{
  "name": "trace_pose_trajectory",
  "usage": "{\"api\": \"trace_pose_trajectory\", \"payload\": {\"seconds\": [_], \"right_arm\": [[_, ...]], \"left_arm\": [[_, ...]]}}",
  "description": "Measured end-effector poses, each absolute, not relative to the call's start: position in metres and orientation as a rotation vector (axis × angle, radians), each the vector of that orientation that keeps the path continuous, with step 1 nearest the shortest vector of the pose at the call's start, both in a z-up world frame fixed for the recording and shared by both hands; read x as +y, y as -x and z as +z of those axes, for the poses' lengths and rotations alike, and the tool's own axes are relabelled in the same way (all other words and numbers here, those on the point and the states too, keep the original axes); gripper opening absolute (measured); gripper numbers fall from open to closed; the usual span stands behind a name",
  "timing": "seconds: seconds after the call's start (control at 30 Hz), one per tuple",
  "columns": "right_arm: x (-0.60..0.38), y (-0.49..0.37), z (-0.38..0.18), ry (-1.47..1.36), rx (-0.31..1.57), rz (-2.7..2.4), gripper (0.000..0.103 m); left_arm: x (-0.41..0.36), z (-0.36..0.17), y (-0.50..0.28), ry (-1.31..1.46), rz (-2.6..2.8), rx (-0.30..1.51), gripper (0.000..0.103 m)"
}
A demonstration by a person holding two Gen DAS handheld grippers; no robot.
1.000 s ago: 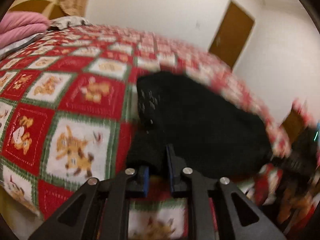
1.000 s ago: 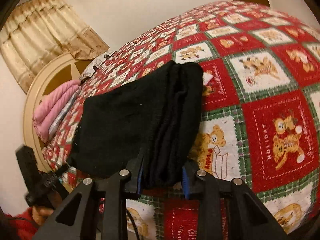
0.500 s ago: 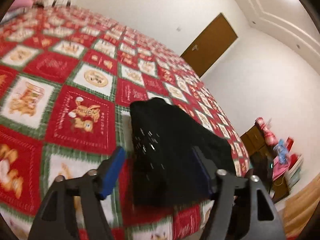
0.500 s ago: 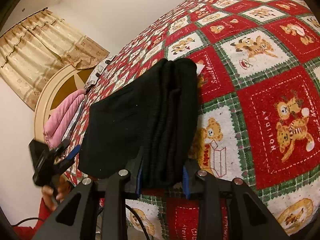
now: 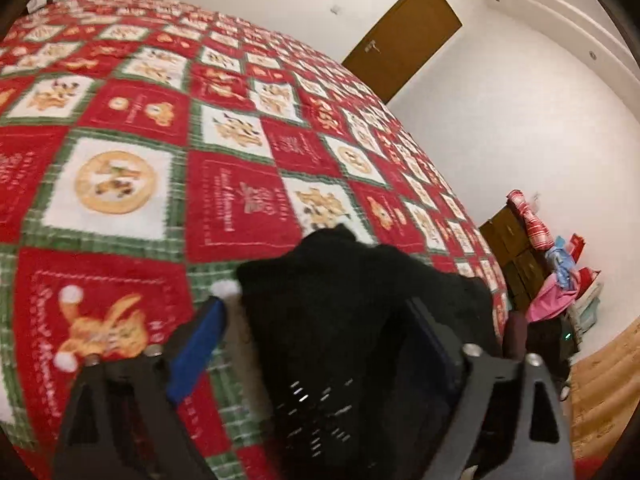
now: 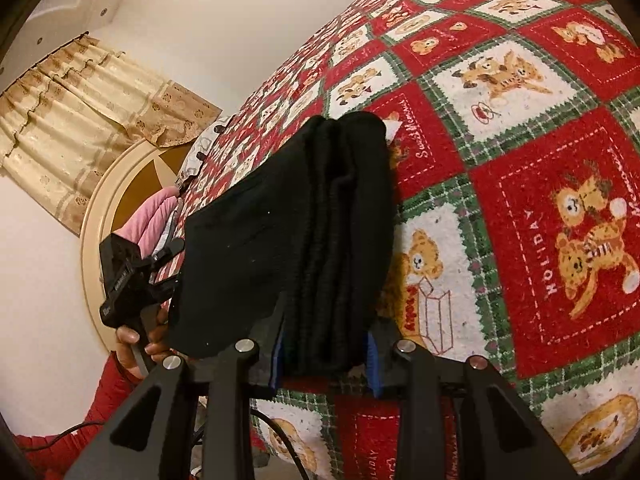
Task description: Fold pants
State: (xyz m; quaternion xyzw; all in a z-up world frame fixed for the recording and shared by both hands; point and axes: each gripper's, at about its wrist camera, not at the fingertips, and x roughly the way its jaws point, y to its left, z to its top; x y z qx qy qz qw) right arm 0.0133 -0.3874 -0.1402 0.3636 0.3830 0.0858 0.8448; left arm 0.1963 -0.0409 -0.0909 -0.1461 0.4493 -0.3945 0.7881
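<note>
Pants (image 6: 288, 224): one black pair, folded into a thick stack, lying on the bed near its near edge; layered fold edges face the right wrist view.
Pants, left view (image 5: 360, 320): same bundle seen from the other end, blurred; small pale marks on the cloth low in frame.
Right gripper (image 6: 326, 352): jaws narrow, blue pads pressed on both sides of the stacked fold edges; the bundle is held at its near end.
Left gripper (image 5: 316, 344): jaws opening, already wide; cloth lies between them, left blue pad clear of it; the right finger stands close by the cloth, contact not readable.
Left gripper, from right view (image 6: 128, 276): body seen at the bundle's far left corner, a hand (image 6: 136, 340) on its handle, red sleeve (image 6: 96, 412) below.
Bed (image 6: 520, 128): one, covered by a red, green and white patchwork blanket with bear pictures; wide bare blanket beyond and to the right of the pants.
Only in left view: brown door (image 5: 400, 60), dark dresser (image 5: 516, 256) with coloured clutter, wooden floor (image 5: 600, 380).
Only in right view: beige curtain (image 6: 80, 120), round headboard (image 6: 120, 200), pink pillow (image 6: 154, 220).
Edges: near bed edge runs just under both grippers.
</note>
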Motion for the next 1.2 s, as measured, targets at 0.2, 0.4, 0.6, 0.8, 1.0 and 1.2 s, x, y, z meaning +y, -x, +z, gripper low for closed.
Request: {"api": "trace_pose_trajectory", "payload": {"seconds": [0.2,0.4,0.6,0.8,1.0,1.2], "right_arm": [[-0.383,-0.015,-0.137,-0.737,0.809,0.177,0.033],[-0.362,-0.014,-0.118,-0.569,0.78,0.124,0.031],[-0.353,-0.018,-0.105,-0.538,0.755,0.071,0.03],[-0.34,-0.038,-0.073,-0.529,0.719,0.12,0.029],[-0.294,-0.092,-0.029,-0.451,0.689,0.226,0.029],[-0.227,-0.182,-0.014,-0.415,0.705,0.34,0.029]], "left_arm": [[-0.035,-0.098,-0.205,0.459,-0.935,1.035,0.023],[-0.038,-0.069,-0.181,0.321,-0.818,0.884,0.022],[-0.058,-0.042,-0.153,0.097,-0.704,0.741,0.022],[-0.032,-0.02,-0.168,0.134,-0.692,0.721,0.022],[0.023,0.018,-0.187,0.143,-0.606,0.663,0.022],[0.092,0.046,-0.22,0.09,-0.452,0.628,0.022]]}}
